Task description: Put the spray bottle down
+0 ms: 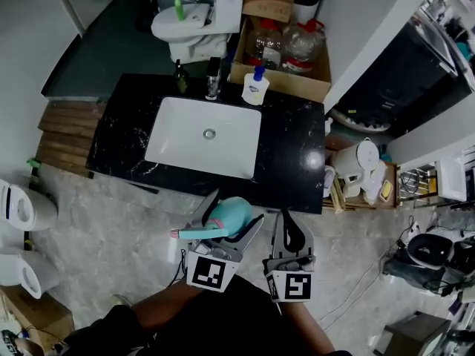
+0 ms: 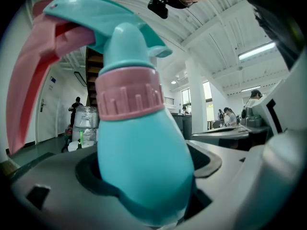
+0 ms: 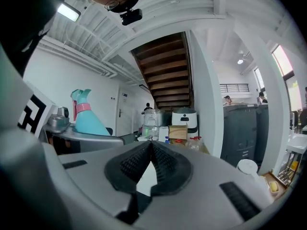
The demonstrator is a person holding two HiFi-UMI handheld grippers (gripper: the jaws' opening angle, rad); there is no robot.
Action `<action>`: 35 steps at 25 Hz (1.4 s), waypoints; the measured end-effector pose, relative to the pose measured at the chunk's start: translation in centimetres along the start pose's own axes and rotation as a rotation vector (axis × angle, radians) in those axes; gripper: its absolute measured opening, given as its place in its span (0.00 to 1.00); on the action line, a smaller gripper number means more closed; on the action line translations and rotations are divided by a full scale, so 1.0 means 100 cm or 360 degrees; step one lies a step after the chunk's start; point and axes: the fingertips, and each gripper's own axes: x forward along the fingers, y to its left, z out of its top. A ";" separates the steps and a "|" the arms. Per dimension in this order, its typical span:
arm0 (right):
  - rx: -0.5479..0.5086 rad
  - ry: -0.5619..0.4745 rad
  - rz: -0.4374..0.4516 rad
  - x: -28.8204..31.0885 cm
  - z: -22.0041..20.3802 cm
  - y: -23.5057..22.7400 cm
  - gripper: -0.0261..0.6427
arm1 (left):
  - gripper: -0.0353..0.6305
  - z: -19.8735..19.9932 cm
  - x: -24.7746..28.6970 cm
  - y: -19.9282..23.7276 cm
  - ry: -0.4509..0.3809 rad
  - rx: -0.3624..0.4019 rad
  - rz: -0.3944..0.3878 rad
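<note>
The left gripper (image 2: 144, 195) has its jaws clamped on the lower body of the teal spray bottle (image 2: 139, 143), which is apparently held in the air short of the black counter (image 1: 289, 162). The right gripper (image 3: 149, 150) beside it is pinched together on nothing. Letting go here would drop the bottle to the floor, and its rounded body could slip or tip beside the sink (image 1: 204, 136).
</note>
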 end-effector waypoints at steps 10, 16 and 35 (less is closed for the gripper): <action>0.0083 0.0013 -0.0010 0.080 0.003 -0.006 0.06 | 0.69 -0.012 0.053 0.049 0.0039 -0.0065 -0.0052; 0.0103 0.0050 -0.0005 0.107 -0.003 0.001 0.06 | 0.69 -0.021 0.067 0.069 0.0021 -0.0167 -0.0089; 0.0039 0.0090 -0.0124 0.111 -0.006 -0.026 0.06 | 0.69 -0.046 0.105 0.065 0.0162 -0.0217 -0.0199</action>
